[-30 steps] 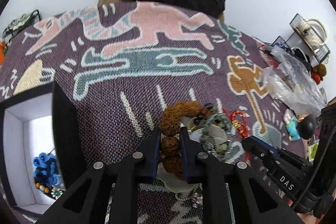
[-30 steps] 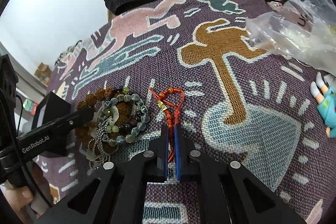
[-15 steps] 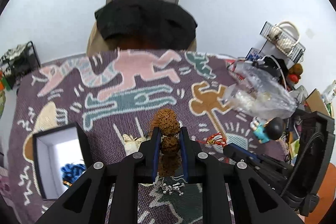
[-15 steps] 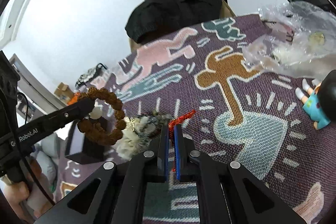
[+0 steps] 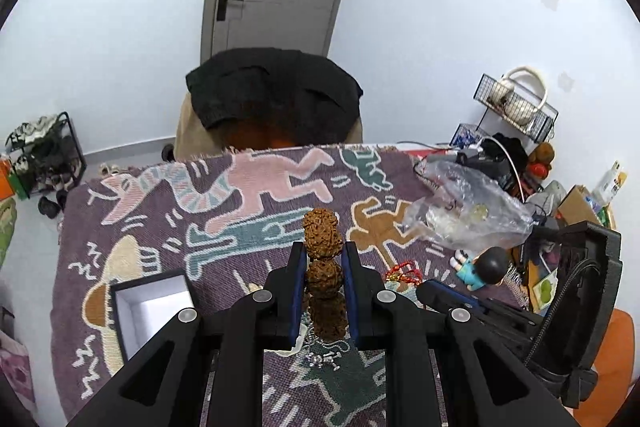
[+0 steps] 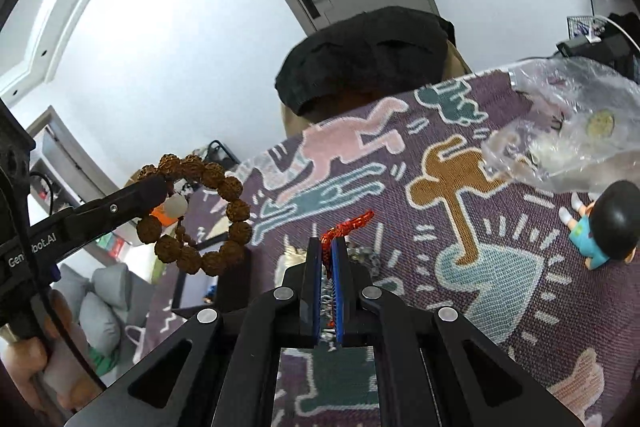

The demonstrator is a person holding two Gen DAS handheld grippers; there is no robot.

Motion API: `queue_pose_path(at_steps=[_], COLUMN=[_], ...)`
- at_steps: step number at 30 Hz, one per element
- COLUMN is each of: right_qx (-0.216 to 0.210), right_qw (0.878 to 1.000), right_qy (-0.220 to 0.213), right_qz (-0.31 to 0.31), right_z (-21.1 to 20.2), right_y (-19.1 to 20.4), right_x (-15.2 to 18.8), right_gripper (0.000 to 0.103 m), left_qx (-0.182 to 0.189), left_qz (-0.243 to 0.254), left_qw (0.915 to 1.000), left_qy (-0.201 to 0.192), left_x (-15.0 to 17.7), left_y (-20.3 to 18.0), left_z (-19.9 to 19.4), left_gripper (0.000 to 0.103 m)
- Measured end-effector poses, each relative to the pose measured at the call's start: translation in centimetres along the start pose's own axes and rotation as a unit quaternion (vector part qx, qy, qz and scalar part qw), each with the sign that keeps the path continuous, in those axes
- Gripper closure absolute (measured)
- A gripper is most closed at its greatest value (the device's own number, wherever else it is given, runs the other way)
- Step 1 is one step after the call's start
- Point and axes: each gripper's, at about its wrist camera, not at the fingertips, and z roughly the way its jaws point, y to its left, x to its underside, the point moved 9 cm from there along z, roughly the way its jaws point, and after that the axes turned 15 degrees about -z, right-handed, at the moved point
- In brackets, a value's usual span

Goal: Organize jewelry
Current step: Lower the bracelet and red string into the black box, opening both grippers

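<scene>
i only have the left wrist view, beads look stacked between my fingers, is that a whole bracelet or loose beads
Observer: A whole loop. In the right wrist view the brown bead bracelet hangs as a full ring from the left gripper, clear of the cloth.
Operator: ok and what's the right one got
Observer: The right gripper is shut on the red cord bracelet; its free end sticks up past the fingertips.
Operator: anything left on the cloth
Observer: Yes, the right wrist view shows a pile of pale and grey-green beads just beyond the right gripper, on the patterned cloth.
</scene>
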Motion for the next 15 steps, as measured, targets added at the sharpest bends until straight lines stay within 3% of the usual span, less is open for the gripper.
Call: queue_pose_path(at_steps=[15], right_qx=[-0.027], right_qw=[0.999], right_qy=[0.002], right_qz=[-0.034], right_z=[0.8], right_y=[5.6], right_x=[-0.9], right_gripper=[0.097], left_qx=[-0.025], left_qz=[-0.049], left_qw=[0.9984], left_qy=[-0.018], left_x=[-0.9], left_y=[7.6], left_z=[-2.6], left_gripper=[0.084])
